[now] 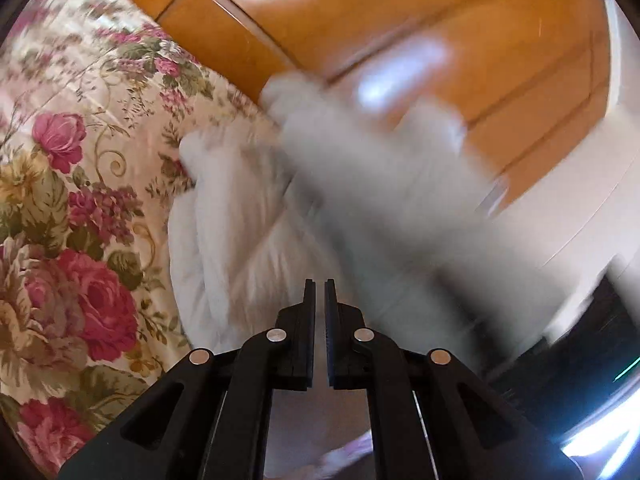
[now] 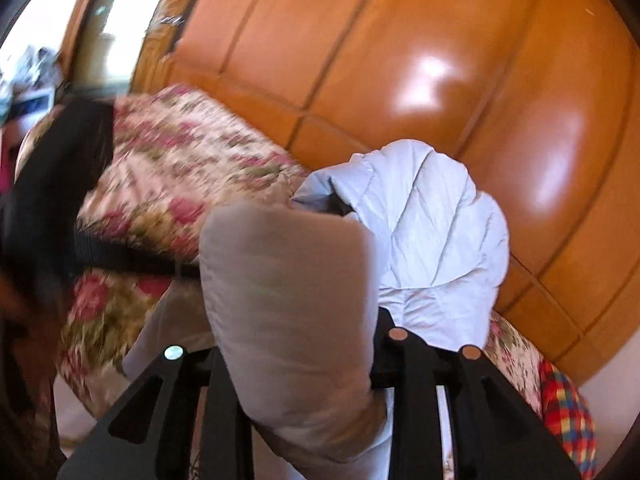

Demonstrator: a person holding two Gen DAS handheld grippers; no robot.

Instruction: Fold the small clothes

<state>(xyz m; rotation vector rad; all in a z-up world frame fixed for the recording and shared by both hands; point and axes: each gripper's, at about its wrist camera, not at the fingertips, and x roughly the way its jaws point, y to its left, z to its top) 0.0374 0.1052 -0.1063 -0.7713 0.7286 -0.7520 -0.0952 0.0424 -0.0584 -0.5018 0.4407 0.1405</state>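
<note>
Fold looks maybe halfway, just my read. The white puffy jacket (image 2: 432, 232) sits bunched on the floral bedspread (image 1: 60, 200), up against the wooden headboard (image 2: 400, 40) on the far side. The right gripper (image 2: 304, 344) has a thick padded sleeve or flap of it wedged between its jaws, so it's clamped on the jacket. The left gripper (image 1: 319, 292) is nearly pinched together with nothing in it, hovering over the near part. Still needs flattening and tidying; it's lumpy, not a neat stack.

left tongs (image 1: 319, 285) nearly closed, empty, above white padded garment (image 1: 224, 240) on floral bedspread (image 1: 72, 200).
</note>
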